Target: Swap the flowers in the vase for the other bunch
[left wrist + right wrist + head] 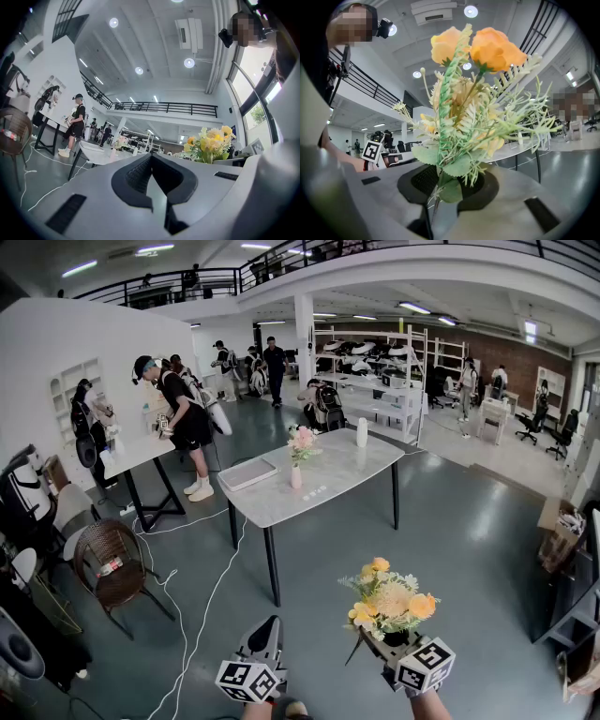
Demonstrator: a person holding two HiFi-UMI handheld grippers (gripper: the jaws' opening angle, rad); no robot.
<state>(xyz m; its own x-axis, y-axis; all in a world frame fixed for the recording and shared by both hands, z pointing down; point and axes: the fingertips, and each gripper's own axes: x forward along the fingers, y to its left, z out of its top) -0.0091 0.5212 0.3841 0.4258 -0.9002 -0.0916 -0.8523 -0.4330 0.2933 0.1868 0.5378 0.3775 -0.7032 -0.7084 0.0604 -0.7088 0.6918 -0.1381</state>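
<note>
Jaws of the right gripper (382, 645) clamp the yellow-orange bunch (390, 600), hiding its lower stems. The left gripper (266, 634) is closed, empty. Pink flowers (302, 441) fill the vase (296, 477), small on the far table (356, 470).

Vase flowers (302, 440) tiny, indistinct

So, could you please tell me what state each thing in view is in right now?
left gripper: shut, nothing between its jaws.
right gripper: closed on the stems of the yellow bunch.
yellow bunch: held upright, away from the table.
vase: upright on the table, holding the pink flowers.
white bottle: upright on the table.
</note>
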